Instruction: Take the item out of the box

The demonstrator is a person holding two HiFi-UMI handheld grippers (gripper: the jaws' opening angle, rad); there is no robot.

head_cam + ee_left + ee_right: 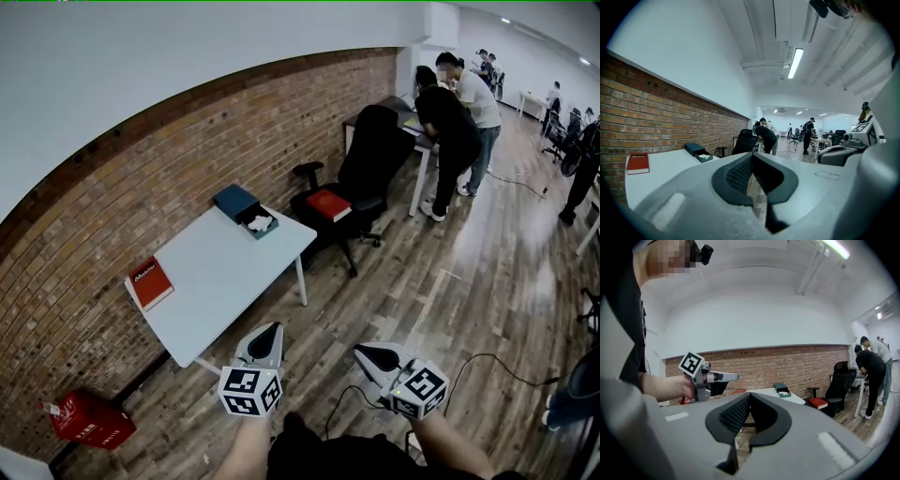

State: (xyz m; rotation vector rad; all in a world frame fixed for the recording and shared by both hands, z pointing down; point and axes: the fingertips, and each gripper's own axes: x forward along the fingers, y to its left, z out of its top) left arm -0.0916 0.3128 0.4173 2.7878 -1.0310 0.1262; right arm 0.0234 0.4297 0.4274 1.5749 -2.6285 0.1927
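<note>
Item [260, 223] in box [265, 233] indistinct

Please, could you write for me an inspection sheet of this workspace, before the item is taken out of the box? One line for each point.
Surface: white table along the brick wall, mostly bare.
Job's things: open box at the table's far end, white item inside; blue lid beside it.
Clutter: red book at the table's near end; second red book on the black chair; red pack on the floor by the wall.
Grippers: left tool and right tool both shut and empty, short of the table.
Cables: black cable on the wooden floor, right side.
Surroundings: people at a desk further along the wall.
</note>
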